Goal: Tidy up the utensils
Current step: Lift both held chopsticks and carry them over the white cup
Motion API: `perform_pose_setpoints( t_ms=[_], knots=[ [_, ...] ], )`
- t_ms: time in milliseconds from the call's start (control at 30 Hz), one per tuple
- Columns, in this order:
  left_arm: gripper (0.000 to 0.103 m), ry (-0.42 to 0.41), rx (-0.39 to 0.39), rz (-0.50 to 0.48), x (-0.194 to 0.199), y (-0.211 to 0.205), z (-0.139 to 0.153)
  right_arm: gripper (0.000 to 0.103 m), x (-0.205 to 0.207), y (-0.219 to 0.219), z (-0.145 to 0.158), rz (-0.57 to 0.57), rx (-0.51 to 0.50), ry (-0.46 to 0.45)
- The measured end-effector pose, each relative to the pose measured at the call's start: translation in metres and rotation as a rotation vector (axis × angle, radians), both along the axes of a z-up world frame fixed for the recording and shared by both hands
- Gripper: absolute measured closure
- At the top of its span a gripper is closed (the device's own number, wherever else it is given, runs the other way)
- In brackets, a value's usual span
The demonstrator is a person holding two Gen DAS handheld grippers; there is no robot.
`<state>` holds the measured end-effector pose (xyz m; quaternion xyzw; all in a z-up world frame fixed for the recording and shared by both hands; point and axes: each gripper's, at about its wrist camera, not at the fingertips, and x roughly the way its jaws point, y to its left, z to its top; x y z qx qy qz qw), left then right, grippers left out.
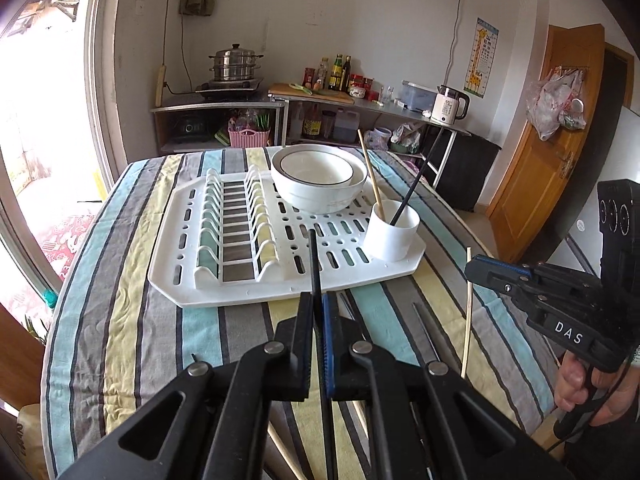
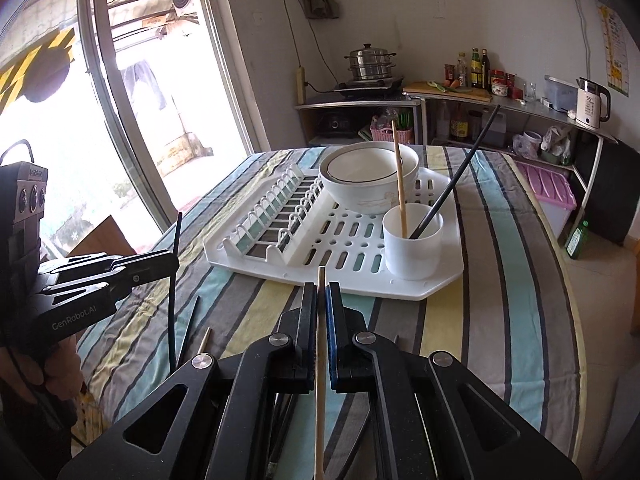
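Near a white dish rack (image 1: 240, 292), the left gripper (image 1: 318, 304) clamps a black chopstick (image 1: 314, 264); the right gripper (image 2: 320, 296) clamps a wooden chopstick (image 2: 320, 360).

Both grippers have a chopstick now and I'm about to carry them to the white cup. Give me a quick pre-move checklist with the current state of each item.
1. Left gripper clamped on the black chopstick: ok.
2. Right gripper clamped on the wooden chopstick: ok.
3. White cup upright on the drying rack: ok.
4. Room in the cup: ok, it holds only one wooden and one black chopstick, both leaning.
5. Path to the cup: ok, nothing stands between the fingers and the cup; the stacked bowls sit behind it.
6. Grip firm enough to keep the sticks from pivoting: cannot tell.
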<state>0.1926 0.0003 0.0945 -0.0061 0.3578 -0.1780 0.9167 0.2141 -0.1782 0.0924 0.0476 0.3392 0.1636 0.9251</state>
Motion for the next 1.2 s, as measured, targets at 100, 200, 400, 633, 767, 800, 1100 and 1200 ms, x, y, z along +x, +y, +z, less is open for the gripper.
perform_pose_setpoints(
  t_ms=[100,200,400,633,767,800,1100,1200],
  knots=[
    [0.098,-0.029,-0.013,-0.002,-0.007,0.002,0.011,0.099,-0.008,-0.003,0.009,0.001,0.010,-0.031],
    [0.098,-0.054,-0.023,-0.003,-0.015,0.003,0.019,0.099,-0.015,-0.006,0.016,-0.003,0.020,-0.057],
    [0.098,-0.088,-0.042,-0.007,-0.020,0.003,0.031,0.099,-0.022,-0.013,0.025,-0.011,0.037,-0.091],
    [0.098,-0.110,-0.055,-0.019,-0.015,-0.002,0.042,0.099,-0.018,-0.020,0.035,-0.025,0.040,-0.117],
    [0.099,-0.119,-0.063,-0.031,-0.006,-0.009,0.049,0.099,-0.012,-0.028,0.040,-0.040,0.038,-0.129],
    [0.099,-0.121,-0.064,-0.034,-0.003,-0.011,0.052,0.099,-0.010,-0.031,0.042,-0.044,0.038,-0.132],
    [0.099,-0.129,-0.074,-0.071,0.027,-0.038,0.072,0.099,0.017,-0.050,0.052,-0.086,0.036,-0.152],
    [0.099,-0.133,-0.075,-0.085,0.037,-0.048,0.079,0.099,0.028,-0.056,0.057,-0.101,0.038,-0.158]
  ],
)
